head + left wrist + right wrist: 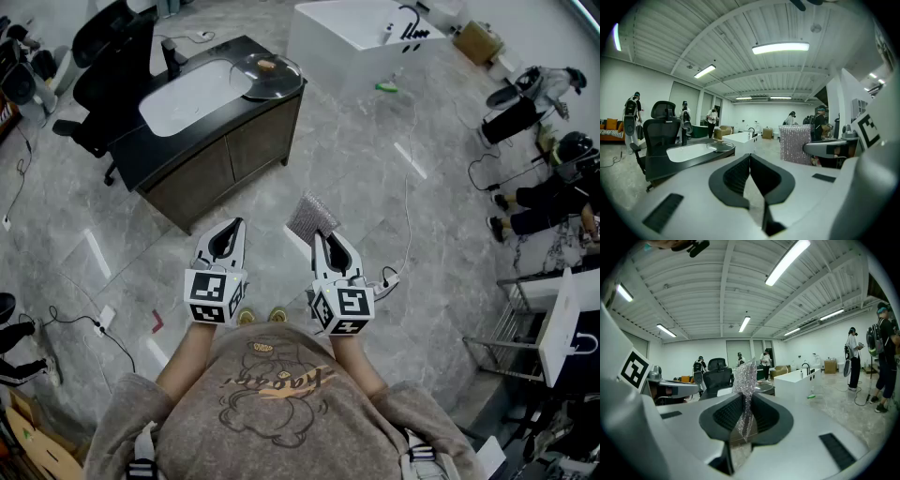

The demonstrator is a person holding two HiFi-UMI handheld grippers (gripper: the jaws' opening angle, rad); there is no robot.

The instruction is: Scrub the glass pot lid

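Observation:
The glass pot lid (268,75) with its wooden knob lies on the right end of a black counter (131,150), beside a white sink basin (192,96). It also shows in the left gripper view as the lid (719,146). My right gripper (317,236) is shut on a silvery mesh scrubbing cloth (311,217), which stands up between the jaws as the cloth (744,383). My left gripper (239,225) is shut and empty, its tips (749,155) pressed together. Both grippers are held over the floor, well short of the counter.
A white bathtub-like unit (361,37) stands at the back right, with a green brush (386,87) on the floor by it. Black office chairs (108,56) sit behind the counter. Cables (405,206) trail over the grey floor. A wire rack (511,328) is at the right; people stand around the edges.

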